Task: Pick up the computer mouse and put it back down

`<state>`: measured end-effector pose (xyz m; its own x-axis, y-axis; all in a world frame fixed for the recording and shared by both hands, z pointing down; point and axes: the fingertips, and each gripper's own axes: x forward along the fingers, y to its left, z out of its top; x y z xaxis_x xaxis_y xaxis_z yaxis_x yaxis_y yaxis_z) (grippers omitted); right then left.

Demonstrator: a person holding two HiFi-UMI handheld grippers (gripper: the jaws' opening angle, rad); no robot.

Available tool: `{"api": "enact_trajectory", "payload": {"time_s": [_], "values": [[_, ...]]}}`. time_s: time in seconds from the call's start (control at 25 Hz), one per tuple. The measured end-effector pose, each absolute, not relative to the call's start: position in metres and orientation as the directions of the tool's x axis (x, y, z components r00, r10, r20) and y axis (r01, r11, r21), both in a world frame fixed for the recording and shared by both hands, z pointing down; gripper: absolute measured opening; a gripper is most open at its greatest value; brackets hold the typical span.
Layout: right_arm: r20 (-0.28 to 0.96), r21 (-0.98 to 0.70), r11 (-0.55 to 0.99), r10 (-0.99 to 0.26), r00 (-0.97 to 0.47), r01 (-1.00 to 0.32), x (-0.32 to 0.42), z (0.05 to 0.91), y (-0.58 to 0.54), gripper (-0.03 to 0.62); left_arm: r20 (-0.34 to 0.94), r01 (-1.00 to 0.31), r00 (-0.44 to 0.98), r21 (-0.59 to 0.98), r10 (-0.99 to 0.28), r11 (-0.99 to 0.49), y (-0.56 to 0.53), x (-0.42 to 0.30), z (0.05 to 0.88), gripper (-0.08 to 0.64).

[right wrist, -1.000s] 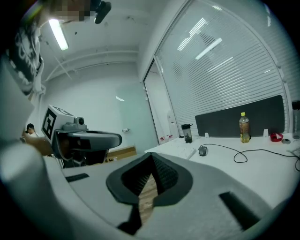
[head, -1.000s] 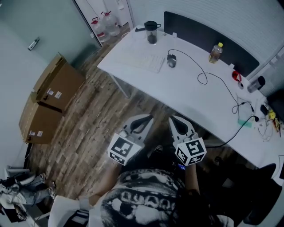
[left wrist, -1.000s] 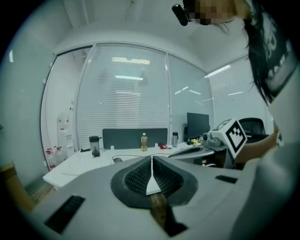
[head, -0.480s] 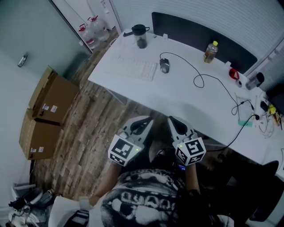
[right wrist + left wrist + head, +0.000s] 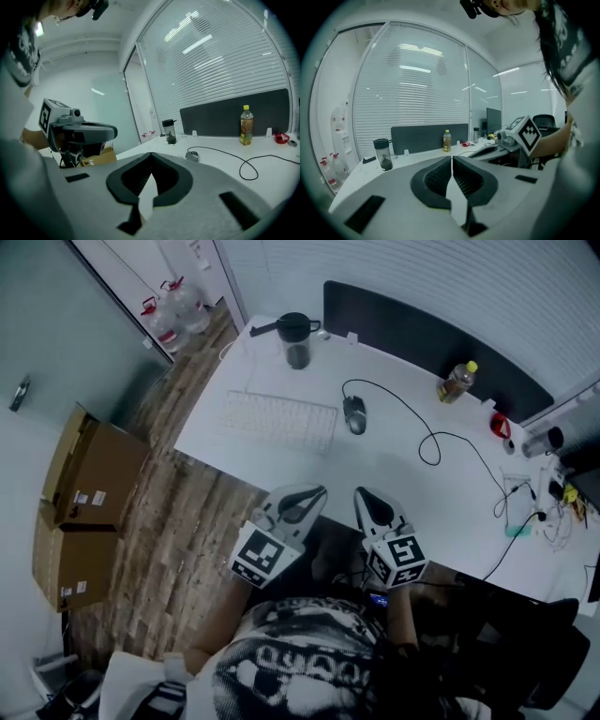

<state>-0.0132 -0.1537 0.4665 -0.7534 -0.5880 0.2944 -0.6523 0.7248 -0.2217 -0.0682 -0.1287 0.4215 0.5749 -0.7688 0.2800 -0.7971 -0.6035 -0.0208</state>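
On desk [image 5: 394, 474], mouse [image 5: 354, 414] well ahead of left tool [image 5: 312, 491], right tool [image 5: 363, 494]; both pressed together, empty.

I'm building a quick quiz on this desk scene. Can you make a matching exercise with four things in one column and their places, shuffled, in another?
Things:
1. computer mouse
2. keyboard
3. yellow-capped bottle
4. cardboard boxes

Places:
A. on the wooden floor, left of the desk
B. on the desk, by the dark divider panel
C. on the desk, just off the keyboard's right end
D. flat on the desk, in front of the dark cup

Pairs: 1-C, 2-D, 3-B, 4-A
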Motion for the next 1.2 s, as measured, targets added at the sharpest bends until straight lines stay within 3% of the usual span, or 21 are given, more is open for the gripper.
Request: {"api": "enact_trajectory", "payload": {"time_s": [0.4, 0.8, 1.2], "values": [[0.377, -0.198, 0.632, -0.656, -0.654, -0.749, -0.053, 0.506, -0.240, -0.005, 0.333, -0.720, 0.656, 0.007, -0.678, -0.694, -0.192, -0.119, 0.451, 0.006], [0.472, -0.083, 0.570, -0.700, -0.536, -0.818, -0.056, 0.563, -0.330, -0.003, 0.287, -0.685, 0.699, 0.002, -0.655, -0.729, -0.242, -0.142, 0.441, 0.006], [0.633, -0.033, 0.504, -0.658, -0.408, -0.863, -0.059, 0.637, -0.391, 0.225, 0.323, -0.697, 0.677, -0.006, -0.661, -0.717, -0.263, -0.172, 0.449, 0.006]]}}
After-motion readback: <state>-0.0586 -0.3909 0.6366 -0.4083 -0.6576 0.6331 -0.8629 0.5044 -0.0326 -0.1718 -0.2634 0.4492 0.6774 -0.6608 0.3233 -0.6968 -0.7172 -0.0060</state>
